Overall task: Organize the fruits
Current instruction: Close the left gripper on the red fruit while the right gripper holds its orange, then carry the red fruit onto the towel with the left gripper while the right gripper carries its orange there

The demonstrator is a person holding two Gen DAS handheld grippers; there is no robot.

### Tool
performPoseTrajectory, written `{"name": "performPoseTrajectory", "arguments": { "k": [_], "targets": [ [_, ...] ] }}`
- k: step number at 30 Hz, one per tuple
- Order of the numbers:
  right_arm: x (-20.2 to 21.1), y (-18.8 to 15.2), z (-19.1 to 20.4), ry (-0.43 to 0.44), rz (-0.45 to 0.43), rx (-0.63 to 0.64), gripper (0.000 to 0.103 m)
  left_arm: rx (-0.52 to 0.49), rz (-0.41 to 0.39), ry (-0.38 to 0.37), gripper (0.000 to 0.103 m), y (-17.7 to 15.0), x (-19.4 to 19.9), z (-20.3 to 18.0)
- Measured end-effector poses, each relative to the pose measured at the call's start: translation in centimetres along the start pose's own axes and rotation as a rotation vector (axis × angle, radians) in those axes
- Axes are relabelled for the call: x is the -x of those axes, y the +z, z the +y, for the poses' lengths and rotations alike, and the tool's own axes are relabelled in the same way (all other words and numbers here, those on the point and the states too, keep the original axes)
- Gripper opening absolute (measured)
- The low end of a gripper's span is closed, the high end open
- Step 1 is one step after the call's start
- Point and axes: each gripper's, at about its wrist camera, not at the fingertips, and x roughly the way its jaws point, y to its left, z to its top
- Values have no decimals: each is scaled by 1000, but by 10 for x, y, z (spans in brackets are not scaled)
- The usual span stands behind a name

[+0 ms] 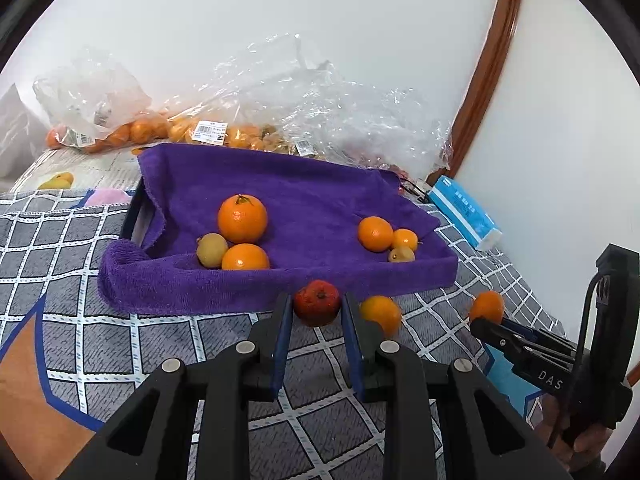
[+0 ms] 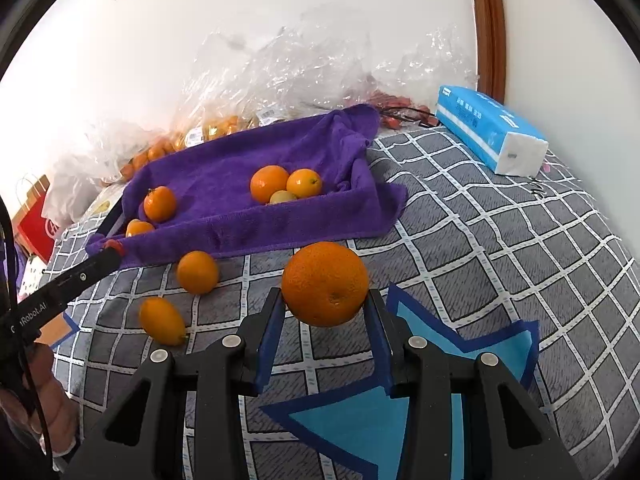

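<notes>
the left hand-held gripper [image 1: 316, 314] has its two blue pads closed against the sides of a red fruit [image 1: 317, 302], dull-skinned, with a small crown at the top; it sits just in front of the near edge of the purple towel [image 1: 280, 188]. the right hand-held gripper [image 2: 325, 312] grips a large orange [image 2: 325, 283] across its widest part, apparently clear of the checked bed cover [image 2: 500, 240].

the towel lines a tray [image 1: 132, 216] that holds two groups of oranges and smaller yellow-green fruits. two loose oranges [image 2: 197, 272] [image 2: 162, 321] lie on the bed cover, near the towel's front edge.

handling judgement:
- the orange is round, firm and fairly heavy, with a pebbled rind that offers good friction. grip at the equator, as now; an off-centre hold would let it roll out.
- the red fruit looks lighter and possibly soft-skinned. apply moderate pressure only.
- both fruits will roll on release. set each down low, in the towel's hollow, beside like fruit.
- the towel is soft and will cushion a drop.
</notes>
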Motion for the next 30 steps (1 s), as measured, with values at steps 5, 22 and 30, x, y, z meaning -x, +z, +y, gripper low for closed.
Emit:
{"name": "performPoseTrajectory", "arguments": {
  "k": [5,22,30],
  "targets": [
    [1,0,9,3,0,11,41,17,-25,20,24,1,4,3],
    [10,25,38,29,-27,73,41,72,-61,37,24,24,29,13],
    [9,58,52,40,-90,107,41,57,-88,115,24,61,41,20]
  ]
}}
